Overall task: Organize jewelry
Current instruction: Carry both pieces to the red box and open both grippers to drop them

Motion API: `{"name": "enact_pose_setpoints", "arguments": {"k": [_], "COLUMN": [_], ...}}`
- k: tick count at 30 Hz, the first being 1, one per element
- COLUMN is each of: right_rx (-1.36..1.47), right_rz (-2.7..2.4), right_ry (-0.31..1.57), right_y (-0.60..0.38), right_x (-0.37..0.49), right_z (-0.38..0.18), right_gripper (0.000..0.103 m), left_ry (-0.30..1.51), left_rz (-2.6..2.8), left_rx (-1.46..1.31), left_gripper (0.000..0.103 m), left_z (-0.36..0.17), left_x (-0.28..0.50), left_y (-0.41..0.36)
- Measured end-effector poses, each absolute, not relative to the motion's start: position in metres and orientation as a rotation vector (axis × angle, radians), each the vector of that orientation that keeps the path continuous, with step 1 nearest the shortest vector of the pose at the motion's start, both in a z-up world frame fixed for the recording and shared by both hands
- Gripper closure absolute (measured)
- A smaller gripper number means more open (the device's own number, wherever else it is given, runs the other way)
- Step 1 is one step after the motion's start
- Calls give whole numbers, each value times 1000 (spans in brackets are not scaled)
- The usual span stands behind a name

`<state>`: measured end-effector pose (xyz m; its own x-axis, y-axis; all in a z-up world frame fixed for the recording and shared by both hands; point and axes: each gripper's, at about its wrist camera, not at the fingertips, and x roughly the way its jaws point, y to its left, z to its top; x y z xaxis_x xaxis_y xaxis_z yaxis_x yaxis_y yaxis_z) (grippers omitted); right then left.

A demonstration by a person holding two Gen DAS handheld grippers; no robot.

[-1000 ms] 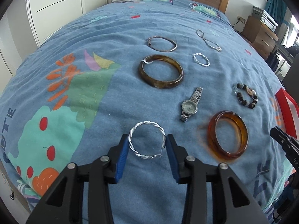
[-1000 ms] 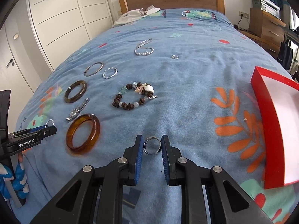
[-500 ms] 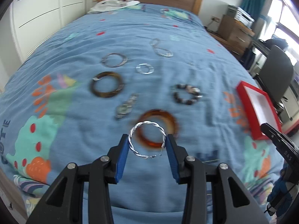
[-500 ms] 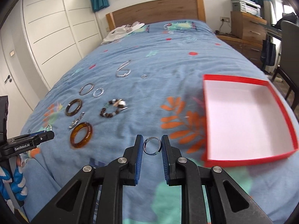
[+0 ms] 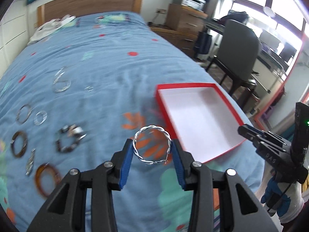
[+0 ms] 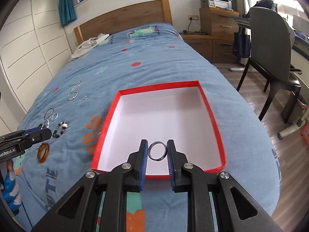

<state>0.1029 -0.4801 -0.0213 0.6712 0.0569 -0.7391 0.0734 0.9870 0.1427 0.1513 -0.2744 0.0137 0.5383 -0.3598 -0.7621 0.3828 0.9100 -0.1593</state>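
We have the left tool [image 5: 152, 151] clamped on a twisted silver bangle [image 5: 151, 147], the hoop pinched upright between its blue pads above the blue bedspread [image 5: 115, 67]; just to its right lies the red box [image 5: 199, 119], white inside, with nothing in it; our right tool [image 6: 157, 151] grips a small dark ring [image 6: 157, 151], held on edge between its pads over the near end of that same box; off to the left on the bed we see the remaining pieces spread out: an amber bangle [image 5: 45, 179], a watch [image 5: 30, 164], a dark brown bangle [image 5: 19, 144], a beaded bracelet [image 5: 69, 140], two thin silver hoops [image 5: 31, 115] and a silver chain [image 5: 61, 82] farther up; that side of the left view is blurred.
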Motion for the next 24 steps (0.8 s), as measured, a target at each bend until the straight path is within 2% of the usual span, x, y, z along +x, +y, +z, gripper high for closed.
{"name": "enact_pose_setpoints", "arguments": {"k": [11,24], "right_rx": [164,59], "right_rz": [0,19], "right_ry": [935,1055], "right_y": [-513,-512], "right_x": [123,129], "right_z": [-59,-73], "right_gripper": [83,83], "left_ry": [989,1067], "left_rz": [-554,-550], "left_rx": [165,217], "left_gripper": [65,65], "left_z": [-38,-69], "left_x": [179,177], "left_y": [-371,-385]}}
